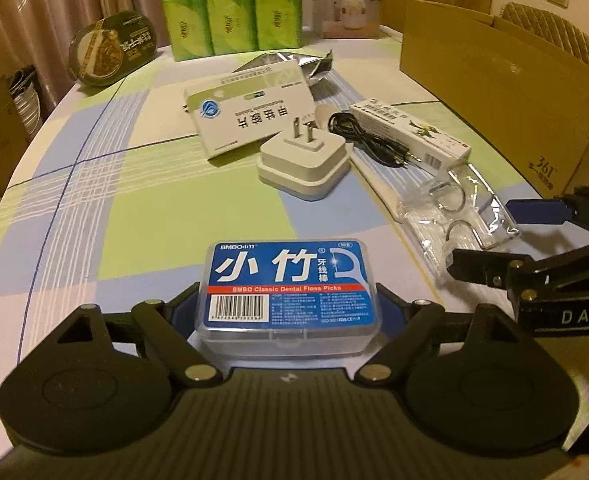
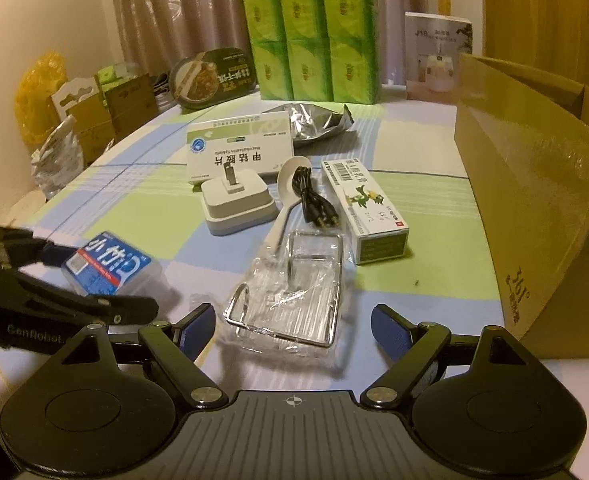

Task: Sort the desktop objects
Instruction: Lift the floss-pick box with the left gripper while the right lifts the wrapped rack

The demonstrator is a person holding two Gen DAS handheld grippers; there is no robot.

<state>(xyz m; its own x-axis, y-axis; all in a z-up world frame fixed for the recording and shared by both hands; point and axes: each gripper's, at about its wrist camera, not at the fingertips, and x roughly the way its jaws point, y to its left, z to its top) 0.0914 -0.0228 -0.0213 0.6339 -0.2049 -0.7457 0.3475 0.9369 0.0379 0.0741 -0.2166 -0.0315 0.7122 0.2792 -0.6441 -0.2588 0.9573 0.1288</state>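
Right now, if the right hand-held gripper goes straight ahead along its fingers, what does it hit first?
Most likely the clear plastic bag with the wire rack, lying just ahead between the open right hand-held gripper fingers; depth is uncertain.

cardboard box (image 2: 534, 184) walls right, left tablecloth (image 1: 94, 200) bare

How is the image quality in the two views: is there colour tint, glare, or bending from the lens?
Left wrist view: warm yellowish light, table edge curved by the fisheye, dark corners; floss box label sharp, glare on the clear plastic pack. Right wrist view: same tint and curving, bright reflections on that pack, cardboard box bowed.
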